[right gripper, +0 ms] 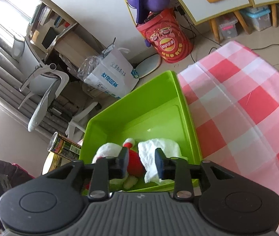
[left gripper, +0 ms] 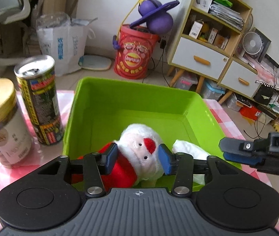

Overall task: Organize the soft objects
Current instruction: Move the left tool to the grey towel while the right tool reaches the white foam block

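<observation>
Inside the green bin [left gripper: 131, 106], near its front wall, a Santa plush [left gripper: 139, 153] is seen lying on the floor of the bin. Its long axis runs roughly from front-left to back-right in the left wrist view: the white-bearded face with the red nose is turned up and toward the camera, while the red body trails down toward the near-left corner. Just beside it, on its right, a crumpled white cloth [right gripper: 159, 153] lies against the plush, also on the bin floor.

The plush head is framed by the left tongs [left gripper: 138, 158], whose blue pads stand apart on either side of it; the left pad appears to brush the white fur, but no squeeze is shown, and the plush is seen resting on the bin floor rather than hanging. The right tongs [right gripper: 141, 162] are seen with a gap between the pads; the edge of the white cloth and the red of the plush lie in that gap, below the pads, and no clamping is shown. In the left wrist view the right tongs enter from the right edge, over the bin's right rim.

Both tongs are angled downward into the bin from its near side.

Left of the bin, a tall printed can [left gripper: 39, 100] and a gold-lidded jar [left gripper: 1, 123] stand upright on the counter [right gripper: 237, 106], which is covered by a pink checked cloth.
</observation>
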The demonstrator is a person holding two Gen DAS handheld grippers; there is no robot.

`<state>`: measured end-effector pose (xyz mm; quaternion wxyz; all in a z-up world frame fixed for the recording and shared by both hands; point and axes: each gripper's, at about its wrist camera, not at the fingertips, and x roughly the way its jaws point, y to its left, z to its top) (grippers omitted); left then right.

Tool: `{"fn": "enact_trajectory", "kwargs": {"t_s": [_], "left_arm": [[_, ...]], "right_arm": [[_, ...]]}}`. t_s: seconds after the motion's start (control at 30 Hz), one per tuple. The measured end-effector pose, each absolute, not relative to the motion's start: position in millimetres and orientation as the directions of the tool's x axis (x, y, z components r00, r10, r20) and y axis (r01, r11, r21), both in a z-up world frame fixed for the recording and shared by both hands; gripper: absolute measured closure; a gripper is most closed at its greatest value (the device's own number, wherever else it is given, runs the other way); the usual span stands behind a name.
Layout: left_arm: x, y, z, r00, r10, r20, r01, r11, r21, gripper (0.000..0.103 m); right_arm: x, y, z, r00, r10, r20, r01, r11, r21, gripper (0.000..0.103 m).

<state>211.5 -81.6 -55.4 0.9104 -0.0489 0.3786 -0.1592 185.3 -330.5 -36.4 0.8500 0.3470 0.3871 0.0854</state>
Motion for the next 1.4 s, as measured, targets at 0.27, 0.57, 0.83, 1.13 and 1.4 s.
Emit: {"fn": "enact_trajectory", "kwargs": {"t_s": [0.27,0.57,0.83,1.13,1.4], "left_arm": [[182,-69,-33,0.682,-0.316,-0.66,0.24,0.949,-0.206,0.022],[133,-43,-11,0.696,-0.27,-0.665,0.2,0.963,-0.181,0.005],[90,-16,1,0.674,-0.201,-0.71,0.143,0.98,-0.141,0.005],[60,10,2,0.67,-0.195,-0.716,0.115,0.981,-0.159,0.005],[44,31,8,0.685,-0.183,-0.705,0.106,0.983,-0.152,0.005]], "right_arm": [[162,-336,-11,0.703,0.351,-0.618,0.138,0.785,0.604,0.067],[118,-323,33,0.73,0.288,-0.62,0.132,0.831,0.541,0.047],[80,-295,51,0.706,0.264,-0.658,0.117,0.872,0.475,0.042],[49,-267,49,0.682,0.255,-0.685,0.095,0.898,0.429,0.04],[35,-246,47,0.664,0.245,-0.707,0.063,0.923,0.379,0.04]]}}
